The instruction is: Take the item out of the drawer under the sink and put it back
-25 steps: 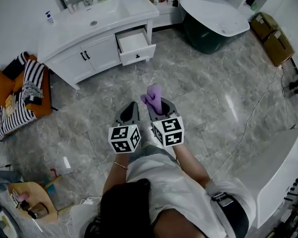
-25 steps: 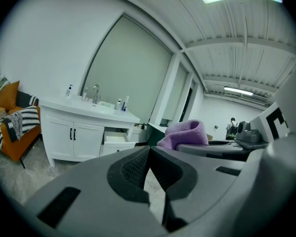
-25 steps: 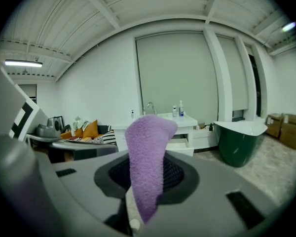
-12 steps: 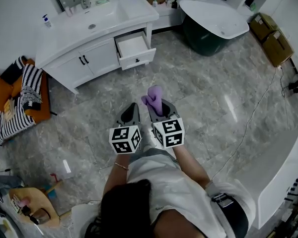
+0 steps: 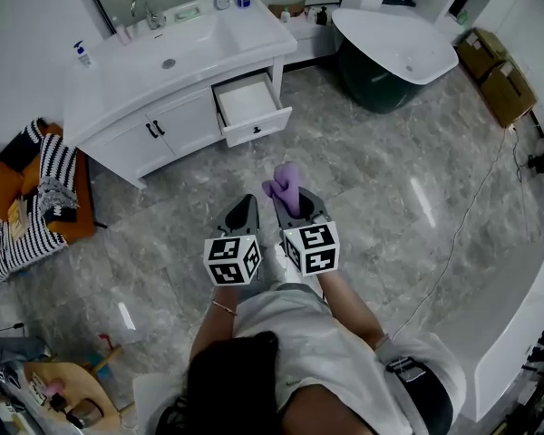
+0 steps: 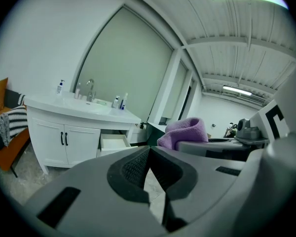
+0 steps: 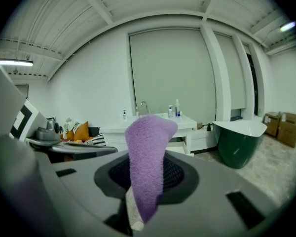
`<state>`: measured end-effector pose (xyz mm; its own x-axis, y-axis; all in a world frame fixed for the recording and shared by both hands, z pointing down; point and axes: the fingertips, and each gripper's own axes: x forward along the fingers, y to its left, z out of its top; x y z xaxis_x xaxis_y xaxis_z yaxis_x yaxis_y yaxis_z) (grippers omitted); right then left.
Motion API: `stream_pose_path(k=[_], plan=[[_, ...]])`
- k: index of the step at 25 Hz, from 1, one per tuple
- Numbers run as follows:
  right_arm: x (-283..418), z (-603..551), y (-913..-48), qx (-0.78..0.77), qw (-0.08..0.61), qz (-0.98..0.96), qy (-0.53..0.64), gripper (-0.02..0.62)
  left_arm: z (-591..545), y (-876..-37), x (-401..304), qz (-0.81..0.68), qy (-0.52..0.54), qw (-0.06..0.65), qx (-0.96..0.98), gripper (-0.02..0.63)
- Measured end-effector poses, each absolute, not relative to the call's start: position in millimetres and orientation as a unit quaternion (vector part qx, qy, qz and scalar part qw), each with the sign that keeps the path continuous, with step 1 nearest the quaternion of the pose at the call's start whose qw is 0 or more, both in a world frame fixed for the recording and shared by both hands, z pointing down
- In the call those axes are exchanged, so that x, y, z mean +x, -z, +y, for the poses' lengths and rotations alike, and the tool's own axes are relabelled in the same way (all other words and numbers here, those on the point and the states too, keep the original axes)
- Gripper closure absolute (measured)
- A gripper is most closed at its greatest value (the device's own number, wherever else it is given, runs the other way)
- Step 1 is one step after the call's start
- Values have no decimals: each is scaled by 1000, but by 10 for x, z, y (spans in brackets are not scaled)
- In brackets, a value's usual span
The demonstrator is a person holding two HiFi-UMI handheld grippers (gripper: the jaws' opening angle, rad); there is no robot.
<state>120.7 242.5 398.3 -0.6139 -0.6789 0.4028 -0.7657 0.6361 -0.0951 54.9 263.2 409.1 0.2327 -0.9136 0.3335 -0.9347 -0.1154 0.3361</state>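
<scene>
Pinching a soft purple terry cloth in the right hand-held gripper, jaws closed on its lower part, free end standing up and folding over past the tips. Carrying nothing in the left hand-held gripper, just beside the right one at 9 o'clock, jaws drawn together, tips meeting, no object between them. Holding both above the grey marbled stone floor, well apart from the white vanity cabinet. Facing, at 12 o'clock from the grippers in the head view, the white drawer, pulled out from under the white tabletop with the sink basin, its white inside visible. Purple cloth outside that drawer, up in the air. Showing at 1 o'clock a dark green bathtub with a white rim, and at 9 o'clock a black-and-white striped cushion beside an orange cushion.
</scene>
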Motion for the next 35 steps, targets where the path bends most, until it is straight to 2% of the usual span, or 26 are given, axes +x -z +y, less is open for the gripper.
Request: stream_pose_path(k=[21, 35], plan=[[378, 1375, -4050, 438, 174, -869, -152, 486, 1554, -4185, -294, -580, -37, 262, 770, 603], [130, 898, -4006, 473, 157, -854, -147, 486, 983, -4105, -553, -554, -45, 238, 797, 603]])
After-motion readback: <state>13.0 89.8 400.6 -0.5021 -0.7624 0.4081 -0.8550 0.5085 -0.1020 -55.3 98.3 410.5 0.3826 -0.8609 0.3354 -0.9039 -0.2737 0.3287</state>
